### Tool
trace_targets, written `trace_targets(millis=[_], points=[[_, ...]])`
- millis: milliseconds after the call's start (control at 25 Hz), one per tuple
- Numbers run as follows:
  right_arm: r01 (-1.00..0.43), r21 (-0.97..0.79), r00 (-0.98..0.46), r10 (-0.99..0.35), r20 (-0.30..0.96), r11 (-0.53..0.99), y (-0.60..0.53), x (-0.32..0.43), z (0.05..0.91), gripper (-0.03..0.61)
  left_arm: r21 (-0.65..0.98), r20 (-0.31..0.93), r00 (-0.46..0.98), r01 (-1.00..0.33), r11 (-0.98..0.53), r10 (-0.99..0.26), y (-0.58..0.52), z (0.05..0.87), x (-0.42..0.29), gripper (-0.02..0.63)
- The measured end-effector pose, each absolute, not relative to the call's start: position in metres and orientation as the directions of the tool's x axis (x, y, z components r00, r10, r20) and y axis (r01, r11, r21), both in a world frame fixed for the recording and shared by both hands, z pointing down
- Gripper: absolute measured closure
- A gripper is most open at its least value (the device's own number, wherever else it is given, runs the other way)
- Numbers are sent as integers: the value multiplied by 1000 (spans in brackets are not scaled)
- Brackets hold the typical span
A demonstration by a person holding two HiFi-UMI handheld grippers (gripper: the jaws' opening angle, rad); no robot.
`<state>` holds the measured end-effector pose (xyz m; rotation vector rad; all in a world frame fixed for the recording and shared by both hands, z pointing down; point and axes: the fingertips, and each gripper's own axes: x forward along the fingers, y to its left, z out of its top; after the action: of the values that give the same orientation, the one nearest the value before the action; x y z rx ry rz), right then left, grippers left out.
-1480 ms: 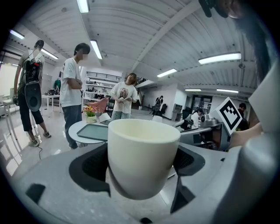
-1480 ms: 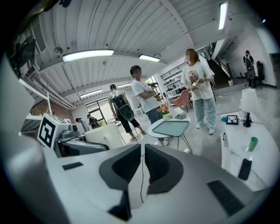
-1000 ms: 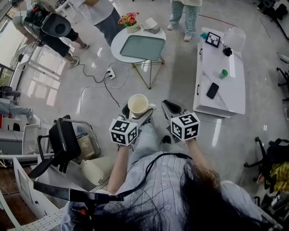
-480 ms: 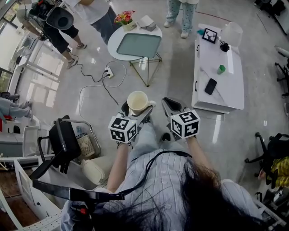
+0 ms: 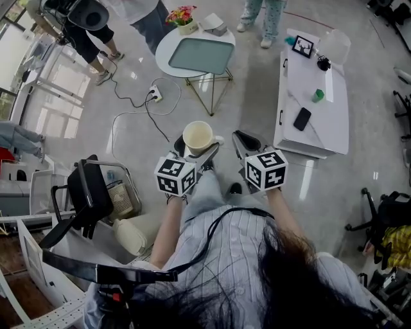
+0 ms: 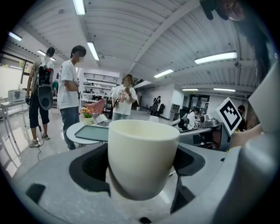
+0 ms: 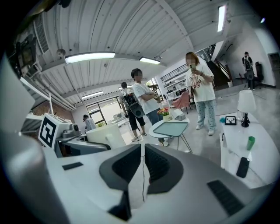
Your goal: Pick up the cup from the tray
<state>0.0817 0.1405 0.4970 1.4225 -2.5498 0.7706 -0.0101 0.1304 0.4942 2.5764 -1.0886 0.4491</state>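
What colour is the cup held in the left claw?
Plain cream-white, no pattern; the cup shows best in the left gripper view.

From the head view, the cup (image 5: 197,137) shows only its rim and inside; its base and where the left gripper (image 5: 196,151) presses it lie hidden beneath. One person (image 5: 270,19) at the top edge is cut off to legs. A green thing (image 5: 318,95) on the white table (image 5: 321,128) is too small to name. In the left gripper view the cup covers part of the tray (image 6: 89,132).
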Motion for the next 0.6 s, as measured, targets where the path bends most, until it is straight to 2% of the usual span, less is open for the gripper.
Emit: trace_targets(millis=[600], points=[[-826,-362,-550,-759,350,432,132,66,496,531,162,394,667,-728,-666,-632,121,493,-26,167]])
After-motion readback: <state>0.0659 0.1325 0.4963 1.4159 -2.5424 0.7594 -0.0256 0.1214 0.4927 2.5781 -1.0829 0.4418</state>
